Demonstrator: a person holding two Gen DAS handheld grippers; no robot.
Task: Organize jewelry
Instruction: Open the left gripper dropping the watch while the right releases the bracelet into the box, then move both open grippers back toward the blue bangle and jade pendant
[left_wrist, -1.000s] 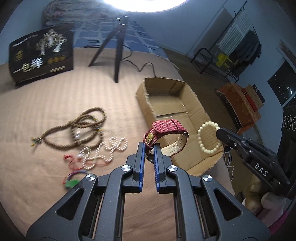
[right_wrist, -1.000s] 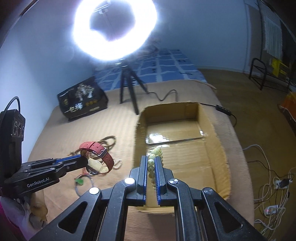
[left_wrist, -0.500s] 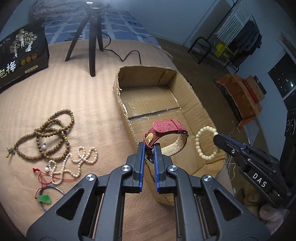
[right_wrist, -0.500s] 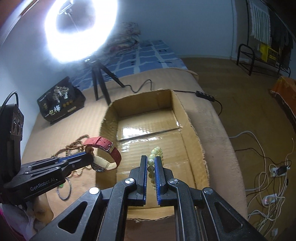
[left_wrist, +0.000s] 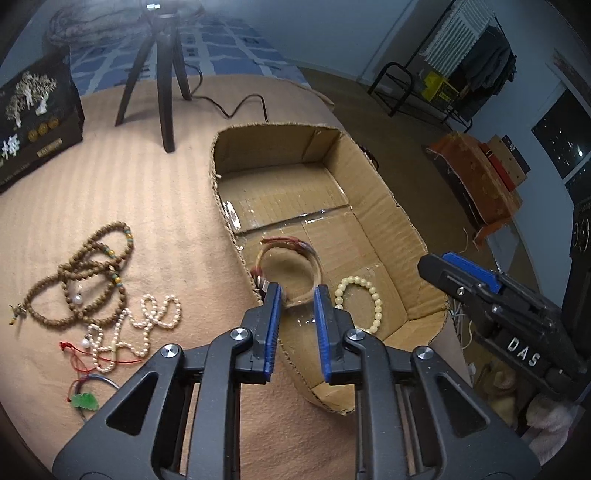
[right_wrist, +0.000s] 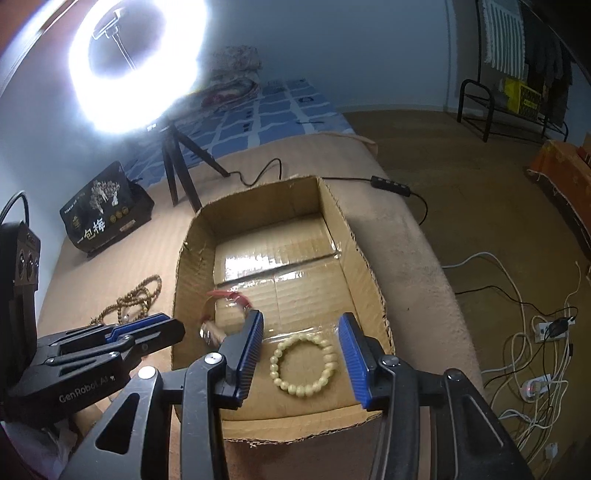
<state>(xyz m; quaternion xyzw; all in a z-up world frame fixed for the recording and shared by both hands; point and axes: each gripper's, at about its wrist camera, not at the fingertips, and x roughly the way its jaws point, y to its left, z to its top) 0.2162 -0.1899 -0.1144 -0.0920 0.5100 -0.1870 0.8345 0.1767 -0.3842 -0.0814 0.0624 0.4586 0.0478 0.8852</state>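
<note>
Your two just-opened grippers, left (left_wrist: 297, 295) and right (right_wrist: 301, 332), spread above the open brown cardboard box (right_wrist: 347, 236); blurred red-strapped watch (left_wrist: 286, 258) loop upright, cream beaded bracelet (right_wrist: 303, 363) flat.

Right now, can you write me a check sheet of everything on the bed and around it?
Surface: tan blanket, striped weave.
Job's things: red-strap watch, blurred, and cream bead bracelet inside the cardboard box; brown bead necklace, pearl strand and green pendant on red cord lie on the blanket.
Clutter: black printed bag.
Grippers: left hand-held gripper and right hand-held gripper have just been opening, nothing gripped.
Cables: lamp cord; white floor wires.
Surroundings: ring light on tripod; clothes rack.
</note>
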